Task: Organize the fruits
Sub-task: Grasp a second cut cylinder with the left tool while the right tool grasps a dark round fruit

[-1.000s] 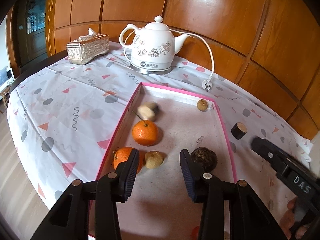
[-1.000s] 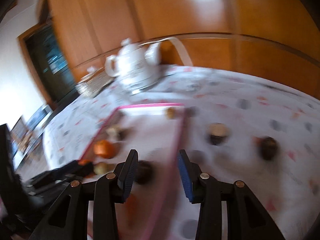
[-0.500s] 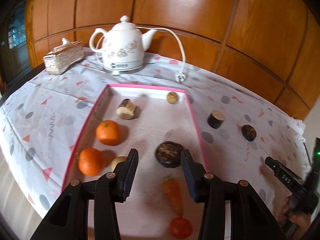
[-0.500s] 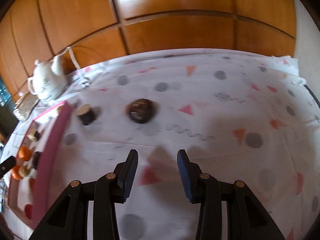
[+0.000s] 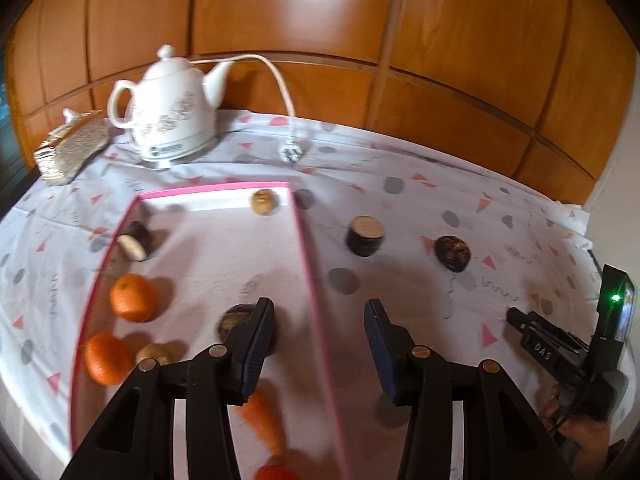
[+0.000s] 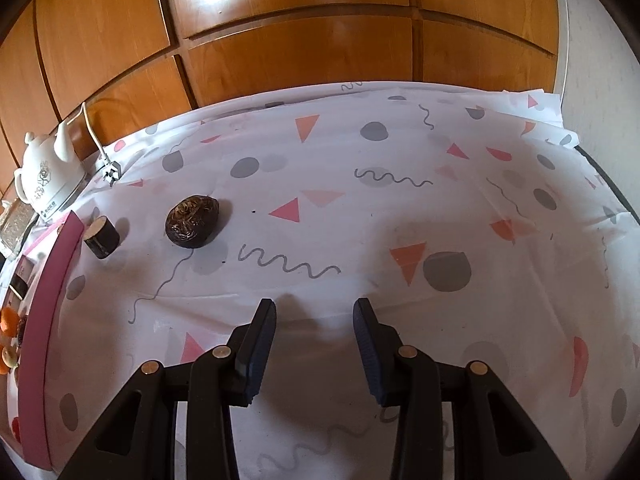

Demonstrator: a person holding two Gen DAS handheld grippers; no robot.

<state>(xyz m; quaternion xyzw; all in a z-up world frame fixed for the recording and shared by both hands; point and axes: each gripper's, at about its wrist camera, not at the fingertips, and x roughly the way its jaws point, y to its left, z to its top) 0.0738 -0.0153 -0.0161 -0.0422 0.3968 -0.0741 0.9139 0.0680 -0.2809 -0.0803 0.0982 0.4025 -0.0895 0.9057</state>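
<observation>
A pink-rimmed tray (image 5: 304, 248) holds two oranges (image 5: 134, 297), a dark round fruit (image 5: 240, 320), a carrot (image 5: 262, 420), a tomato (image 5: 276, 472) and small brown pieces. Outside it on the cloth lie a dark cut cylinder (image 5: 366, 236) (image 6: 102, 238) and a dark brown round fruit (image 5: 453, 253) (image 6: 193, 221). My left gripper (image 5: 320, 354) is open and empty above the tray's right rim. My right gripper (image 6: 315, 350) is open and empty over bare cloth, right of and nearer than the brown fruit; it also shows in the left wrist view (image 5: 560, 356).
A white kettle (image 5: 172, 120) with its cord and plug (image 5: 291, 154) stands at the back of the table, a silver tissue box (image 5: 70, 148) to its left. Wooden panelling runs behind. The patterned tablecloth (image 6: 400, 220) covers the table up to its right edge.
My left gripper has swung right, from over the tray's middle to its right rim. My right gripper has swung right, away from the tray, and drawn closer to the brown fruit on the cloth.
</observation>
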